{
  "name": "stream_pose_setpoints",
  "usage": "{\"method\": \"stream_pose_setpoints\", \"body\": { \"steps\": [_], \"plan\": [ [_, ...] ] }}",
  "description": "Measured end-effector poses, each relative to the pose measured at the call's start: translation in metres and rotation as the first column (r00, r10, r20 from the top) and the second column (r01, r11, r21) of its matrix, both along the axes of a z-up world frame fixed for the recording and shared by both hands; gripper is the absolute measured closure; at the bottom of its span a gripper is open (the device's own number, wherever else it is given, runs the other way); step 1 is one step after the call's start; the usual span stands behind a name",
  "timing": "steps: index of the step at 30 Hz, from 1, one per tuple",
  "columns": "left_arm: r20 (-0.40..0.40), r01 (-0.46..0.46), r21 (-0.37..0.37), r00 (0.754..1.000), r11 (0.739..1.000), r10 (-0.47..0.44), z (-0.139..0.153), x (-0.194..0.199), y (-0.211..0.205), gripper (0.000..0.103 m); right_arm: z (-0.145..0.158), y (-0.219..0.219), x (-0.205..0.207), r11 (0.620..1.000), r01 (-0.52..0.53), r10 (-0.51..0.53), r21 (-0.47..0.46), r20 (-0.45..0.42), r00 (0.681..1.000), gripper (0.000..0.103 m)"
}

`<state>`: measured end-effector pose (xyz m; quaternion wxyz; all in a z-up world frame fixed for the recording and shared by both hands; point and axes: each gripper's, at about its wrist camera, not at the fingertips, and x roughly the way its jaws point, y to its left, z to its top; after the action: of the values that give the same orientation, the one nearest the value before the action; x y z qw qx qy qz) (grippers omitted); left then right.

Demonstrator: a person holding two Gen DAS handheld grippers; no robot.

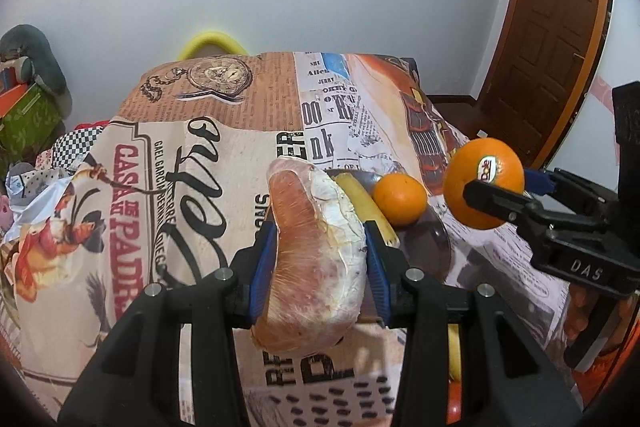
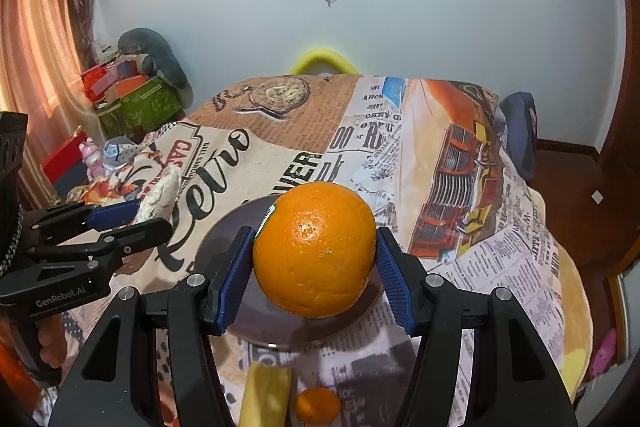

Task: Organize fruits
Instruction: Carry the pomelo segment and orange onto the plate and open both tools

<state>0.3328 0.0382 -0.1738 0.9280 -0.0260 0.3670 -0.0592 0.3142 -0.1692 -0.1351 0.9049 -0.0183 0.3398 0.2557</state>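
Observation:
My left gripper (image 1: 320, 247) is shut on a peeled pink citrus wedge in clear wrap (image 1: 316, 259), held above the printed tablecloth. Beyond it a dark round plate (image 1: 430, 247) carries a banana (image 1: 368, 207) and a small orange (image 1: 400, 199). My right gripper (image 2: 316, 259) is shut on a large stickered orange (image 2: 316, 251), held over the plate (image 2: 236, 227). From the left wrist view, that orange (image 1: 484, 183) and right gripper (image 1: 504, 187) hang to the right of the plate. In the right wrist view the left gripper (image 2: 148, 217) with the wedge (image 2: 160, 195) is at the left.
Another banana (image 2: 266, 395) and small orange (image 2: 318, 405) lie on the cloth near the table's front edge. Boxes and a grey plush (image 2: 160, 55) stack at the left wall. A wooden door (image 1: 560, 39) stands right. A yellow chair back (image 2: 322, 61) rises behind the table.

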Motion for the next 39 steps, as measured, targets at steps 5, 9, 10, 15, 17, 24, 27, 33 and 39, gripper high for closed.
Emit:
{"method": "stream_pose_setpoints", "body": {
  "steps": [5,9,10,15,17,24,27,33,39],
  "plan": [
    [-0.017,0.006,0.000,1.000,1.000,-0.006,-0.006,0.016,-0.002,0.060,-0.014,0.003,0.008,1.000,-0.007,0.007,-0.015,-0.031,1.000,0.047],
    [-0.043,0.017,0.006,0.999,1.000,-0.017,-0.017,0.028,-0.004,0.060,-0.029,0.001,0.013,1.000,-0.006,0.006,-0.009,-0.078,0.997,0.047],
    [-0.053,0.018,0.006,0.998,1.000,-0.018,-0.020,0.031,-0.004,0.060,-0.032,0.001,0.014,1.000,-0.008,0.007,-0.008,-0.091,0.996,0.047],
    [-0.110,0.019,-0.003,0.994,1.000,-0.019,-0.039,0.046,-0.005,0.060,-0.043,0.001,0.015,1.000,-0.015,0.013,-0.023,-0.113,0.994,0.046],
    [-0.125,0.023,0.001,0.992,1.000,-0.023,-0.045,0.051,-0.008,0.060,-0.046,0.001,0.017,1.000,-0.021,0.019,-0.019,-0.123,0.992,0.046],
    [-0.163,0.057,0.037,0.985,0.998,-0.050,-0.059,0.066,-0.021,0.060,-0.059,0.008,0.022,0.998,-0.054,0.050,-0.020,-0.155,0.987,0.048],
    [-0.169,0.060,0.046,0.984,0.997,-0.051,-0.062,0.070,-0.023,0.060,-0.061,0.008,0.023,0.998,-0.054,0.051,-0.016,-0.153,0.987,0.049],
    [-0.143,0.042,0.065,0.989,0.997,-0.032,-0.061,0.070,-0.024,0.060,-0.062,0.009,0.024,0.998,-0.058,0.053,-0.026,-0.154,0.987,0.048],
    [-0.126,0.040,0.066,0.992,0.997,-0.031,-0.050,0.064,-0.022,0.059,-0.054,0.007,0.020,0.998,-0.048,0.042,-0.037,-0.135,0.990,0.047]
  ]
}}
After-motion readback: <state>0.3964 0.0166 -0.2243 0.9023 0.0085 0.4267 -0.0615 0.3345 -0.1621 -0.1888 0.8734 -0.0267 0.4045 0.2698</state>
